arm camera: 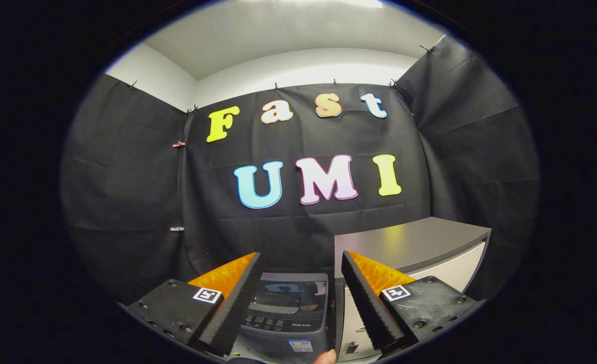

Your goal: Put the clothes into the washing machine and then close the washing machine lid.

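Two fingers of the hand-held gripper (298, 303) stand wide apart and hold nothing. Between them, a little farther, is the small washing machine (285, 308); its lid (290, 296) seems to lie flat and shut, though the reflection makes this uncertain. To the right of it stands a grey cabinet (409, 242). A fingertip (325, 357) shows near, at the machine's front. No clothes are seen here. The risk: if the lid is indeed down, clothes brought now would land on top of it, not inside.
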